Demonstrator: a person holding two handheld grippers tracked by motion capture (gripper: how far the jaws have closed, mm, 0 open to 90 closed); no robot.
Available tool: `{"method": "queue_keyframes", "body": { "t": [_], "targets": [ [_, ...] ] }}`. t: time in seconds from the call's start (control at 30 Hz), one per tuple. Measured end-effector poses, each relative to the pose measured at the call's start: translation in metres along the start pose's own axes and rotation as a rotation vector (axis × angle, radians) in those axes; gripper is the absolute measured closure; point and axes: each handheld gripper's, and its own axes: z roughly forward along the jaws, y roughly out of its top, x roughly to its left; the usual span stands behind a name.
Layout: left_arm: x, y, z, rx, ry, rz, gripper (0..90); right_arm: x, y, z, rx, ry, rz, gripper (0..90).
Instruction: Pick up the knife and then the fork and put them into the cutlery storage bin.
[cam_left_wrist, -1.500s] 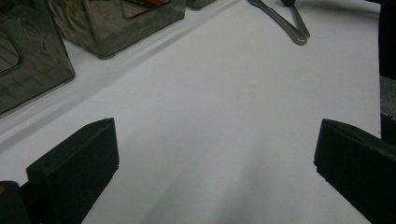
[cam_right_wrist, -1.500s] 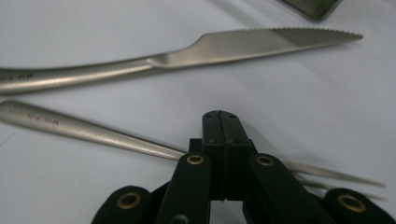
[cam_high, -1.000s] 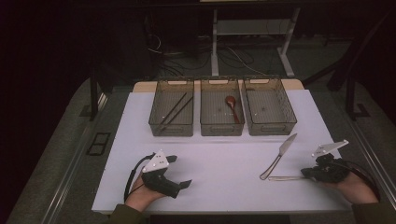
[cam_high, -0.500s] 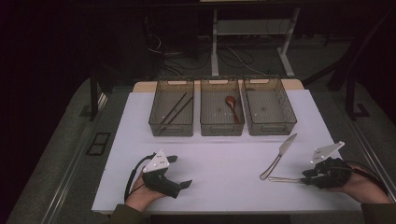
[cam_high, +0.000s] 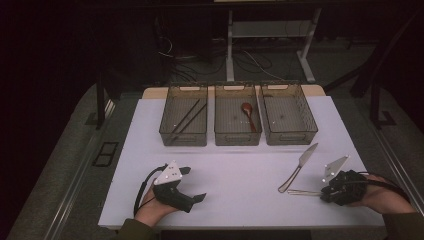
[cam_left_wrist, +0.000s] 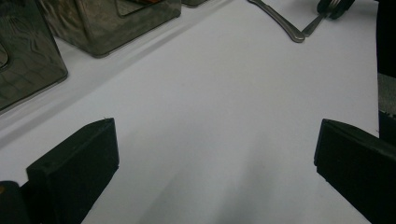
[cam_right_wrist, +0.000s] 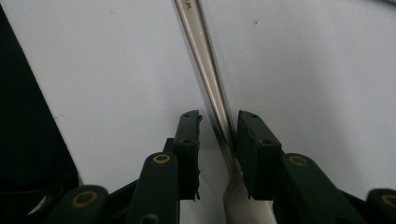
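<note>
A thin metal utensil (cam_high: 302, 192) lies flat on the white table (cam_high: 240, 170) at the front right. My right gripper (cam_high: 324, 192) sits at its right end. In the right gripper view the utensil's handle (cam_right_wrist: 201, 42) runs between the jaws of the right gripper (cam_right_wrist: 219, 116). The jaws stand narrowly apart, with a small gap on each side of the handle. A butter knife (cam_high: 300, 167) lies just behind, its handle end close to the utensil's tip. My left gripper (cam_high: 196, 184) rests at the front left, wide open over bare table (cam_left_wrist: 217, 154).
Three clear bins stand in a row at the back. The left bin (cam_high: 165, 131) holds dark chopsticks (cam_high: 187, 117), the middle bin (cam_high: 237, 139) holds a brown spoon (cam_high: 248, 115), and the right bin (cam_high: 290, 136) holds nothing that I can make out. Open table lies between the grippers.
The right hand has shifted slightly back and down at the utensil's end. The left gripper has stayed put.
</note>
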Motion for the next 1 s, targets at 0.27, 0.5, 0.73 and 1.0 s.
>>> {"method": "queue_keyframes", "body": {
  "t": [0.27, 0.5, 0.73, 1.0],
  "targets": [
    [0.000, 0.000, 0.000, 0.002, 0.002, 0.000, 0.0, 0.000, 0.006, 0.000, 0.046, 0.006, -0.008, 77.8],
    [0.000, 0.000, 0.000, 0.000, 0.002, 0.001, 0.0, 0.001, 0.008, 0.000, 0.053, 0.015, -0.028, 83.0],
    [0.000, 0.000, -0.001, -0.002, 0.002, 0.002, 0.0, 0.001, 0.007, -0.001, 0.046, 0.028, -0.024, 83.4],
    [0.000, 0.001, 0.000, -0.002, 0.001, 0.003, 0.0, -0.001, -0.003, -0.003, -0.027, 0.065, -0.011, 83.5]
  ]
}}
